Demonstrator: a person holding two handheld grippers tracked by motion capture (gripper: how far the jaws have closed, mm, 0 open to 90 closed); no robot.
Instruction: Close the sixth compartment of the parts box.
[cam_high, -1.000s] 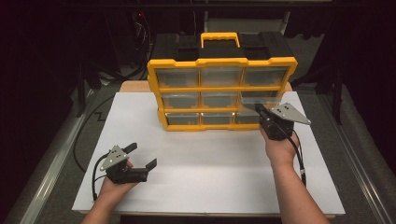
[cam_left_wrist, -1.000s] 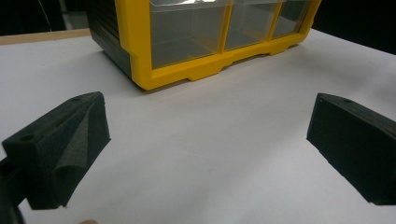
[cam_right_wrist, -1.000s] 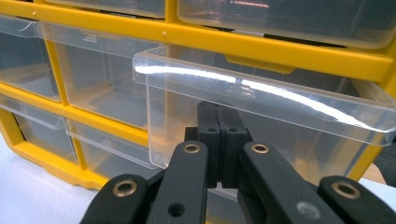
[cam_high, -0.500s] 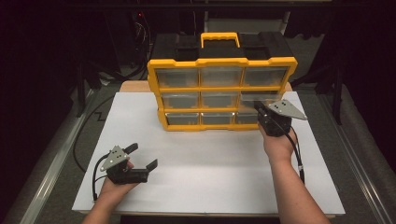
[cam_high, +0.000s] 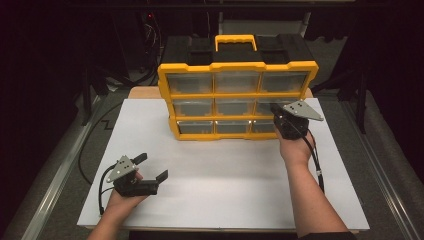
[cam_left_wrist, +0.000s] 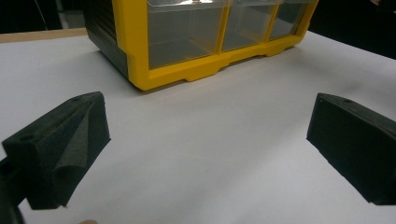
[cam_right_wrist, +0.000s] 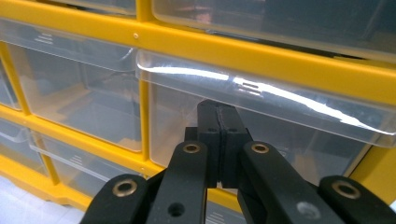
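Note:
A yellow organizer (cam_high: 235, 95) with clear drawers in three rows stands at the back of the white board (cam_high: 225, 170). My right gripper (cam_high: 278, 114) is shut with nothing between its jaws. Its tips (cam_right_wrist: 219, 112) sit just under the front lip of the right-hand drawer of the middle row (cam_right_wrist: 289, 121), at or very near the clear plastic. My left gripper (cam_high: 152, 166) rests low on the board at the front left, open and holding nothing. It looks toward the organizer's bottom left corner (cam_left_wrist: 140, 79), well apart from it.
The organizer has a yellow carry handle (cam_high: 236, 40) on its black top. The drawers look empty. A wooden table edge (cam_high: 145, 92) shows behind the board, and metal rails (cam_high: 60, 175) run along both sides. A cable (cam_high: 316, 160) trails from the right gripper.
The right gripper has edged slightly up toward the middle-row drawer. The left gripper has stayed where it was.

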